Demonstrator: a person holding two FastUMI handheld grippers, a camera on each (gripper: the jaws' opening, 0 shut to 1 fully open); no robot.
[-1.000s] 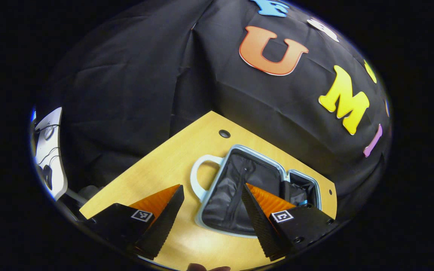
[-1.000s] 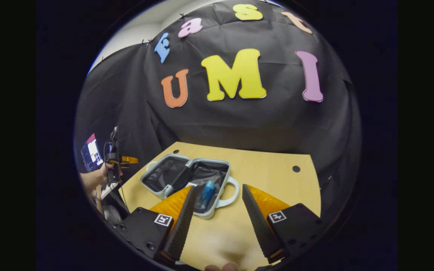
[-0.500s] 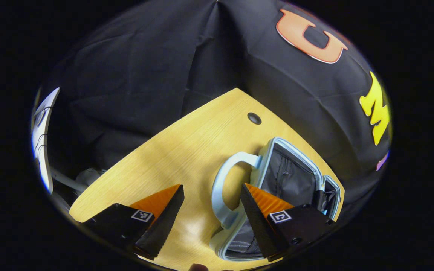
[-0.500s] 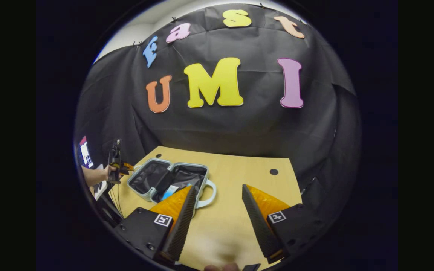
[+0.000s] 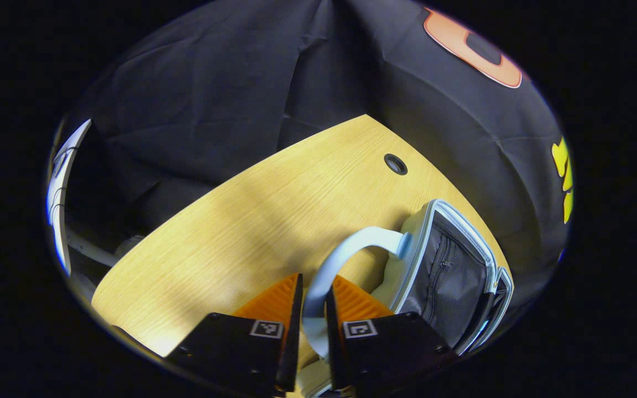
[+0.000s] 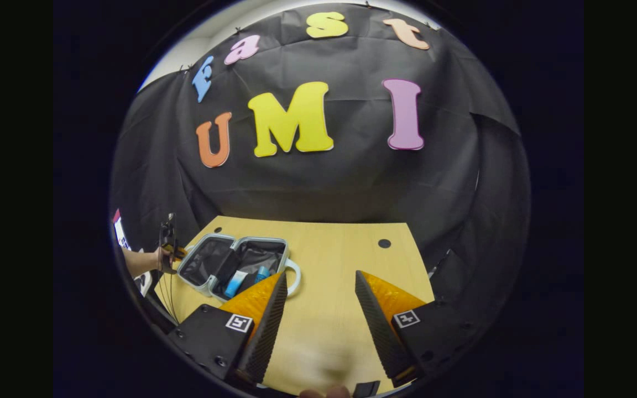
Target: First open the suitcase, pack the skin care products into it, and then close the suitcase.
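gripping the pale handle (image 5: 346, 251) between nearly closed fingers, the left gripper (image 5: 313, 320) seems set to swing the open suitcase (image 6: 230, 264) shut on the table (image 6: 340, 254); skin care products (image 6: 235, 283) lie inside, while the right gripper (image 6: 318, 309) waits agape, empty.

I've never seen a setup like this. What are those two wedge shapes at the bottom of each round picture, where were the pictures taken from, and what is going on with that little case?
No robot arm here: a person holds a two-finger gripper in each hand, and a fisheye camera rides on each, looking along its fingers. The wedges are those fingers.

In the left gripper view, the left gripper has its jaws closed on the pale blue handle of a small suitcase, which lies open on a wooden table.

In the right gripper view, the right gripper hangs over the bare table with jaws apart, holding nothing. Farther off, the person's hand holds the left gripper at the case, where two blue skin care products already lie in one half.
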